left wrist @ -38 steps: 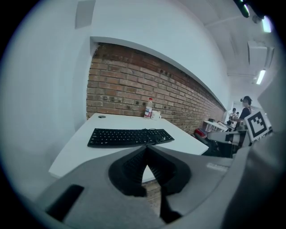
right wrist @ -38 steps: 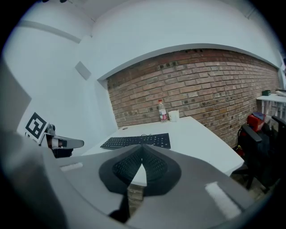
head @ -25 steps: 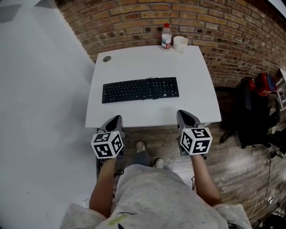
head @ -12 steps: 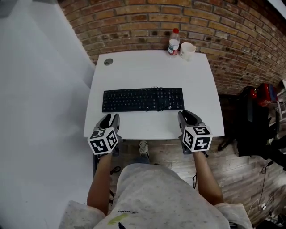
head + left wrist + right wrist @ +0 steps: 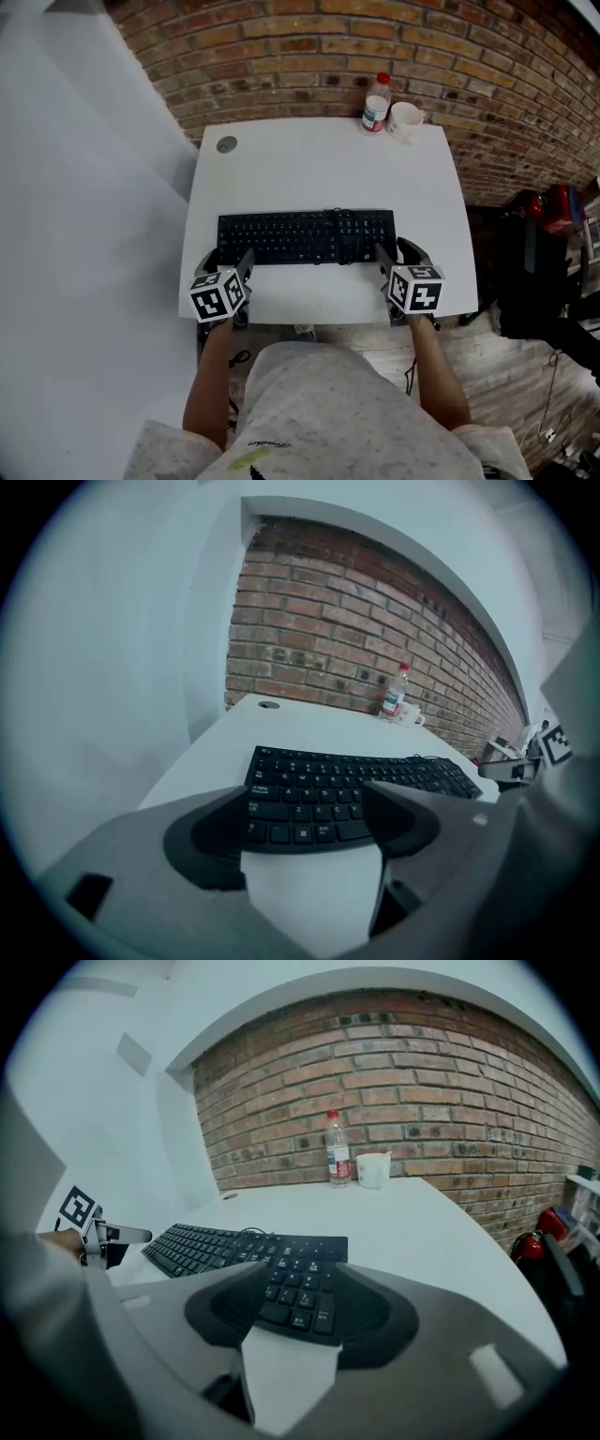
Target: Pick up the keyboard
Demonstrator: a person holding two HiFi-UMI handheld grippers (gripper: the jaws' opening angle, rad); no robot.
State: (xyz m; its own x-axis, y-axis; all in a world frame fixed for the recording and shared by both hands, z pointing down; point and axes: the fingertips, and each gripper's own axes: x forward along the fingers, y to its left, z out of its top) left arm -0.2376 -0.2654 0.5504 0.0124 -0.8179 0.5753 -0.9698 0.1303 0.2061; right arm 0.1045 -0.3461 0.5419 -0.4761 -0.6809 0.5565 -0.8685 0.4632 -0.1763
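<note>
White desk against brick wall, frame top; left gripper and right gripper, jaws opening, gripping nothing, at keyboard's lower corners.

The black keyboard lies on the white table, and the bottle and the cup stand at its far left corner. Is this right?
No. The head view shows the bottle and the cup at the far right corner of the white table. The rest holds.

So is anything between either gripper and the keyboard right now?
Nothing visible does. Both the left gripper and right gripper, jaws opening and empty, face the keyboard over bare table; bottle and mug stand behind it.
</note>
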